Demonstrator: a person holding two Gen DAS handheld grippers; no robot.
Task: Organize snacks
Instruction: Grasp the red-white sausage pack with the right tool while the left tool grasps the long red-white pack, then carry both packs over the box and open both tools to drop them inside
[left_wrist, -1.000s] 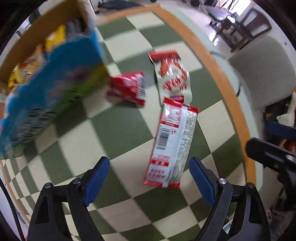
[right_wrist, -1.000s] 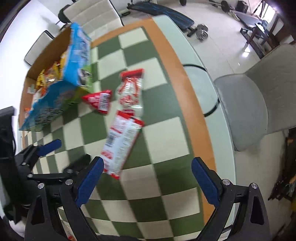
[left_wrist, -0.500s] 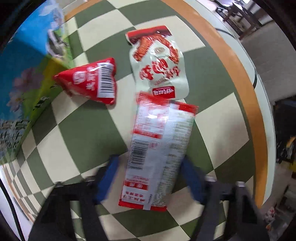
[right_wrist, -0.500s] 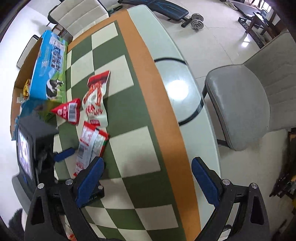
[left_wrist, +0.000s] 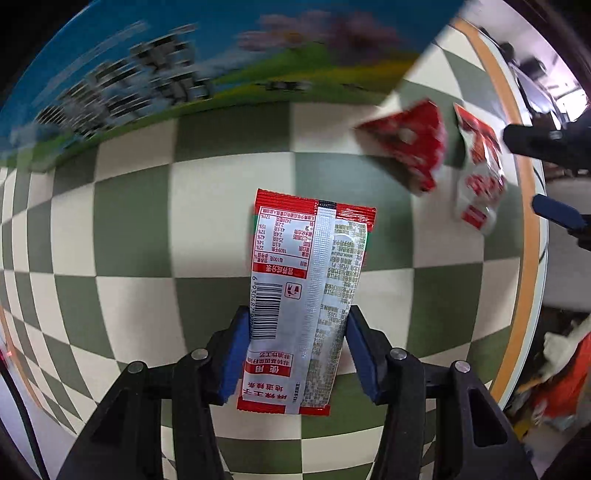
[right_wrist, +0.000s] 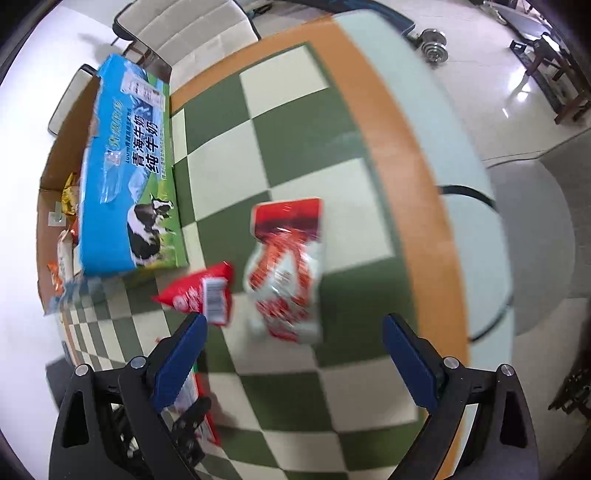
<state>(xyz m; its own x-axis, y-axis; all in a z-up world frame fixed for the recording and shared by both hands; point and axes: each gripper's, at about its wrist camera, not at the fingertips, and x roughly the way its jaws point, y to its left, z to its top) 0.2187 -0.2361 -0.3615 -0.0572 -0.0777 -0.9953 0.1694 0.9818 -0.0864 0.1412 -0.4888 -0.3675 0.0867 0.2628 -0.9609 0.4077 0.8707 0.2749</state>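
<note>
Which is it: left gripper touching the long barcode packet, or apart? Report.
Touching: in the left wrist view the closing left gripper has both pads against the long barcode packet's edges.

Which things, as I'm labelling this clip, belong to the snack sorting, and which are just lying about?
Job: long barcode packet; left tool, jaws closing on it; triangular red packet; red-and-white pouch; blue milk box holding snacks.
Lying about: grey chair; dumbbell on the floor; white chair behind the box.

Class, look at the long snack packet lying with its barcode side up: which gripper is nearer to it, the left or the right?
Left. The left gripper has its closing fingers on either side of the packet, pressing its edges. The right gripper hangs open above the white-and-red pouch, away from the packet.
</note>
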